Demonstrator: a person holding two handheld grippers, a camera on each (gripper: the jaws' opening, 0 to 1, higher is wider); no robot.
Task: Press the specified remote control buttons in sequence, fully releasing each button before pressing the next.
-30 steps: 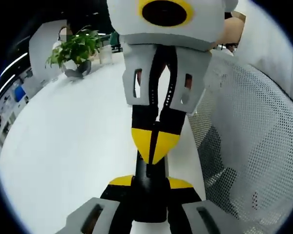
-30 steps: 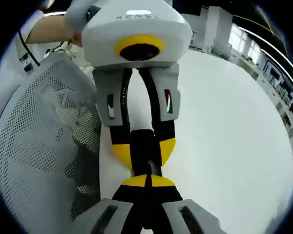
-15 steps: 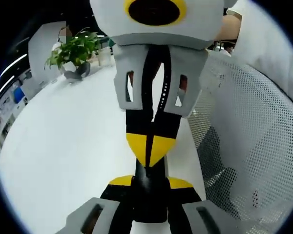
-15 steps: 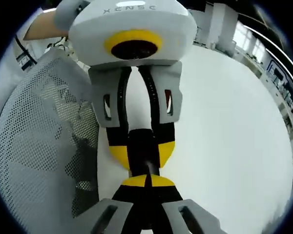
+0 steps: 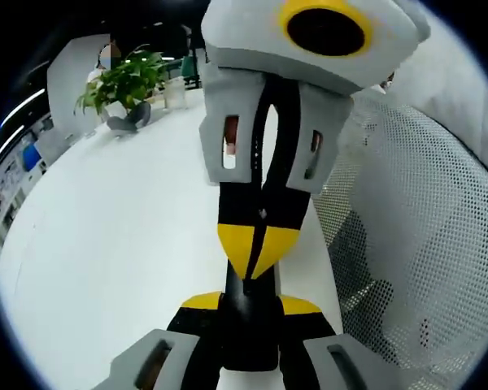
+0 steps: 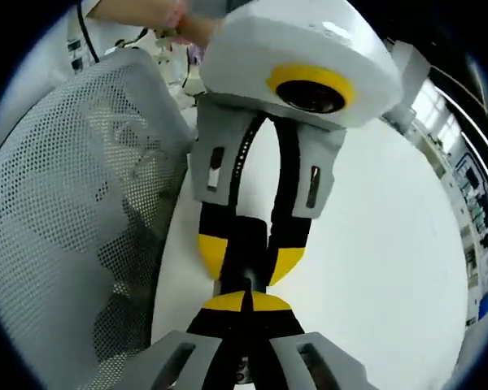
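The left gripper (image 5: 250, 302) clamps its jaws on the black remote (image 5: 249, 313), steadying it so the right gripper's (image 6: 246, 302) closed jaws can press down.

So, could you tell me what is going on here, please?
A person is working with two handheld grippers over a white table, beside a mesh chair. The left gripper is clamped on a slim black remote control. The right gripper faces it head-on, jaws shut, with its yellow tips right at the remote, apparently pressing a button. The buttons themselves are hidden.
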